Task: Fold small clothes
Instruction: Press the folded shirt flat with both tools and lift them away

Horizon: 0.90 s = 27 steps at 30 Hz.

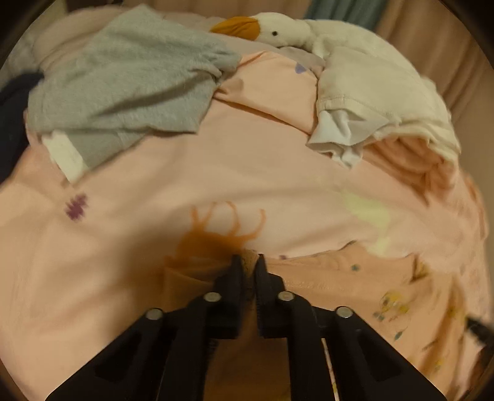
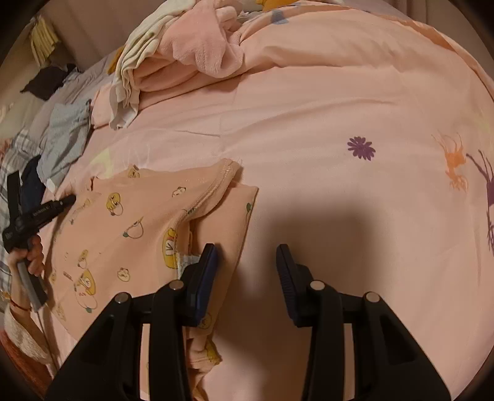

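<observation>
A small pink garment printed with yellow ducks (image 2: 129, 228) lies partly folded on the pink bed cover (image 2: 308, 108). It also shows in the left wrist view (image 1: 355, 277). My left gripper (image 1: 249, 262) is nearly closed, pinching the garment's edge between its tips. In the right wrist view it (image 2: 66, 202) sits at the garment's far left edge, held by a hand. My right gripper (image 2: 247, 256) is open and empty. Its left finger (image 2: 207, 262) hovers over the garment's right edge.
A grey garment (image 1: 123, 83) and a white folded pile (image 1: 370, 101) lie at the back of the bed, beside a white plush goose (image 1: 278, 29). A pink fleece and cream pile (image 2: 185, 61) lies beyond the duck garment. More clothes (image 2: 61, 135) lie left.
</observation>
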Each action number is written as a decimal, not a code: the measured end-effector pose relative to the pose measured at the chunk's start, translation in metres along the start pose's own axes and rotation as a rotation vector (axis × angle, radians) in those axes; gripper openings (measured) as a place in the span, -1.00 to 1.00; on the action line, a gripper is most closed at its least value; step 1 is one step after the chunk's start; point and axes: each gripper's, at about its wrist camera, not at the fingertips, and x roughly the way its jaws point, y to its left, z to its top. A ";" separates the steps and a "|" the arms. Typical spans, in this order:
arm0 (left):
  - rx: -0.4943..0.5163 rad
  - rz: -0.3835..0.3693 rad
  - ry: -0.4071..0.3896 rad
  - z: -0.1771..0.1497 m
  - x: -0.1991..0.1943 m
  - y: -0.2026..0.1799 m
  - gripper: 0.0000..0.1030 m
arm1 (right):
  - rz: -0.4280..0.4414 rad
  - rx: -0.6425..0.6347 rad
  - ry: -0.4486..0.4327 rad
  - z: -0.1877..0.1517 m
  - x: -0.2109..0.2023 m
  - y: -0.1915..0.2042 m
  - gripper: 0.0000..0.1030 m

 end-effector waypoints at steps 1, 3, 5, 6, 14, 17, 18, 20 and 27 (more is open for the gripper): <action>0.015 0.089 -0.029 0.001 -0.004 0.003 -0.84 | 0.000 -0.007 -0.004 -0.001 -0.003 0.001 -0.20; 0.011 0.152 -0.076 0.006 -0.012 0.011 -0.85 | 0.001 -0.019 -0.016 -0.002 -0.008 0.004 -0.20; -0.053 0.063 -0.045 0.014 -0.013 0.021 -0.85 | 0.012 -0.014 -0.025 -0.001 -0.012 0.008 -0.20; -0.074 0.050 -0.035 0.016 -0.015 0.023 -0.85 | 0.020 -0.009 -0.028 0.000 -0.013 0.009 -0.20; 0.031 0.011 -0.143 0.015 -0.077 0.000 0.10 | 0.106 0.037 -0.040 0.015 -0.005 0.040 -0.10; -0.023 -0.134 -0.076 -0.001 -0.074 -0.001 0.32 | 0.148 0.040 -0.088 0.019 -0.002 0.058 -0.17; -0.015 -0.154 -0.049 -0.005 -0.066 -0.005 0.32 | 0.181 0.009 -0.101 0.019 0.003 0.070 -0.31; -0.011 -0.124 0.014 -0.023 -0.044 -0.009 0.31 | 0.156 -0.068 -0.085 0.019 0.019 0.090 -0.58; -0.034 0.123 0.017 -0.048 -0.032 0.020 0.31 | -0.117 -0.097 -0.041 -0.010 0.024 0.084 -1.00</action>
